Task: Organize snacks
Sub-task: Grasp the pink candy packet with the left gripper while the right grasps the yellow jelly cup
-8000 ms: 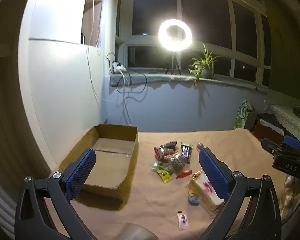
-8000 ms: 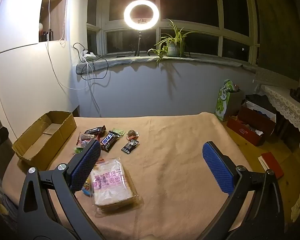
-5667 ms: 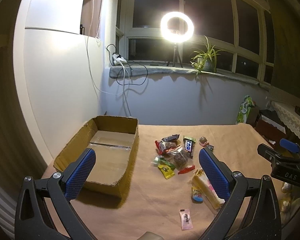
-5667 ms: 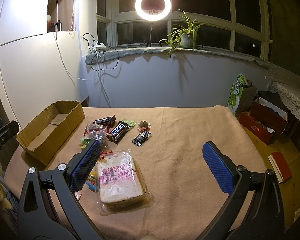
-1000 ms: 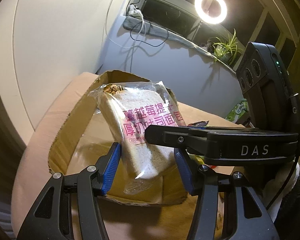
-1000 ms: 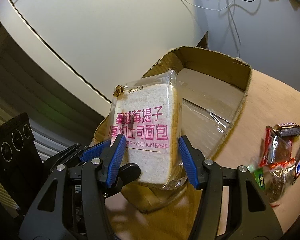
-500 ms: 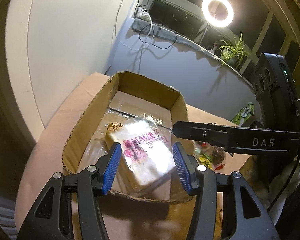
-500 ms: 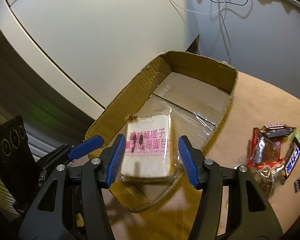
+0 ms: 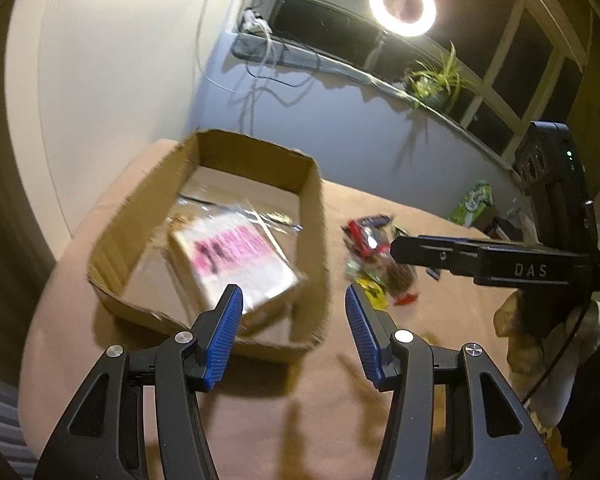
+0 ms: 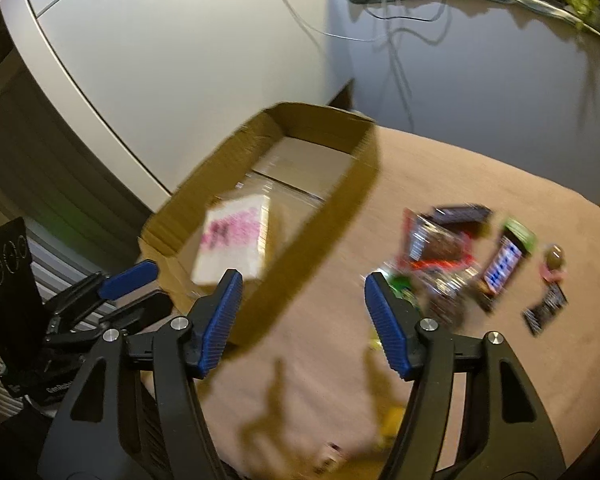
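A bagged loaf of sliced bread [image 9: 236, 256] with pink lettering lies inside the open cardboard box [image 9: 314, 216] at the table's left end; it also shows in the right wrist view [image 10: 234, 244] inside the box [image 10: 340, 196]. A pile of small snack packets [image 9: 374, 256] lies on the tan cloth right of the box, and in the right wrist view [image 10: 460, 260]. My left gripper [image 9: 294, 318] is open and empty, above the box's near right corner. My right gripper [image 10: 302, 312] is open and empty, over the box's right wall and the cloth.
The right gripper's body [image 9: 540, 240] crosses the left wrist view at right. The left gripper's blue pad [image 10: 130, 274] shows at lower left of the right wrist view. A white wall [image 10: 160, 60] stands behind the box. A window sill with cables and a plant [image 9: 436, 76] is at the back.
Both grippers have pulled back and swung right, away from the bread, which now lies free in the box. A second ago both were shut on it above the box.
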Available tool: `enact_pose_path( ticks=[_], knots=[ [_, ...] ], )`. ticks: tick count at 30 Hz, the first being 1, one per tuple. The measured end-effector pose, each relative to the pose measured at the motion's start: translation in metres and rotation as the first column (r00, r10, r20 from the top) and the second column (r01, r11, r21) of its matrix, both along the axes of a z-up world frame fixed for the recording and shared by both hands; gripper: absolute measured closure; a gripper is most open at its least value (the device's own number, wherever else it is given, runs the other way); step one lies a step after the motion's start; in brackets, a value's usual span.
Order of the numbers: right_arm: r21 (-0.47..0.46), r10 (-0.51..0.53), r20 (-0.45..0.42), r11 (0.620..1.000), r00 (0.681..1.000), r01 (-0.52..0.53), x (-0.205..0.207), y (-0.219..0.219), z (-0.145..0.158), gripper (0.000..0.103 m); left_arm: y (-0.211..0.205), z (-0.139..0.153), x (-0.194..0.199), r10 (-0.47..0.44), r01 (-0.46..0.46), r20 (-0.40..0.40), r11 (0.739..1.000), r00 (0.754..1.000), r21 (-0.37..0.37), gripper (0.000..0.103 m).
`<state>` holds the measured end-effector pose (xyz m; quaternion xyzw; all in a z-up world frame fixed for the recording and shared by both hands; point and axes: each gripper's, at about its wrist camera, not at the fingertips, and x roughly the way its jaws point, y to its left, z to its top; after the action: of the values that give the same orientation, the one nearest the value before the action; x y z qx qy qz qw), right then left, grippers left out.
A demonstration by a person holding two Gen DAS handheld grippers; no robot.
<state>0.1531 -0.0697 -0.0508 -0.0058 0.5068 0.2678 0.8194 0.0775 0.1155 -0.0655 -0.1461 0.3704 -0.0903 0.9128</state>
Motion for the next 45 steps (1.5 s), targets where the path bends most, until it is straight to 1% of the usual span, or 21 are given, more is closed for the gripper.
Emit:
enact_pose_path(
  ticks=[9,14,18,21,23,27,33,35,38,40,41,45],
  knots=[
    [-0.077,-0.052,0.001,0.996,0.999,0.052,-0.017,-0.049,-0.014,0.037,-0.042,-0.009,-0.014,-0.093,0.094,-0.038,0.996,0.995,0.014,0.052],
    [-0.126,-0.036,-0.007,0.991,0.999,0.035,-0.035,-0.064,-0.027,0.037,-0.071,-0.017,-0.027,-0.149,0.151,-0.068,0.988,0.987,0.031,0.052],
    [-0.158,-0.01,-0.022,0.987,1.0,0.007,-0.048,-0.067,-0.039,0.037,-0.097,-0.029,-0.036,-0.196,0.202,-0.104,0.979,0.975,0.042,0.052],
    [-0.161,0.001,-0.04,0.987,0.999,-0.007,-0.058,-0.072,-0.045,0.038,-0.118,-0.04,-0.04,-0.237,0.248,-0.141,0.967,0.961,0.063,0.06],
    [-0.157,0.003,-0.055,0.987,0.999,-0.012,-0.061,-0.076,-0.05,0.044,-0.13,-0.047,-0.042,-0.254,0.268,-0.161,0.96,0.954,0.074,0.066],
    [-0.139,0.0,-0.081,0.99,0.997,-0.012,-0.065,-0.082,-0.059,0.048,-0.143,-0.056,-0.042,-0.251,0.271,-0.184,0.958,0.95,0.093,0.068],
    [-0.128,0.006,-0.099,0.992,0.995,-0.019,-0.065,-0.081,-0.068,0.048,-0.157,-0.062,-0.039,-0.23,0.263,-0.192,0.95,0.954,0.168,0.07],
    [-0.129,0.006,-0.103,0.991,0.995,-0.019,-0.063,-0.079,-0.071,0.05,-0.159,-0.064,-0.039,-0.221,0.258,-0.192,0.946,0.956,0.196,0.075],
    [-0.138,0.005,-0.107,0.99,0.994,-0.02,-0.06,-0.077,-0.077,0.054,-0.163,-0.066,-0.041,-0.217,0.256,-0.178,0.937,0.96,0.239,0.081],
    [-0.143,0.005,-0.105,0.99,0.994,-0.02,-0.06,-0.075,-0.079,0.054,-0.164,-0.068,-0.042,-0.219,0.259,-0.172,0.932,0.96,0.256,0.082],
    [-0.145,0.007,-0.102,0.989,0.995,-0.022,-0.06,-0.074,-0.079,0.055,-0.166,-0.068,-0.042,-0.219,0.258,-0.168,0.928,0.961,0.267,0.084],
    [-0.166,0.015,-0.094,0.986,0.995,-0.03,-0.058,-0.07,-0.079,0.061,-0.165,-0.068,-0.04,-0.226,0.265,-0.161,0.921,0.961,0.285,0.084]
  ],
)
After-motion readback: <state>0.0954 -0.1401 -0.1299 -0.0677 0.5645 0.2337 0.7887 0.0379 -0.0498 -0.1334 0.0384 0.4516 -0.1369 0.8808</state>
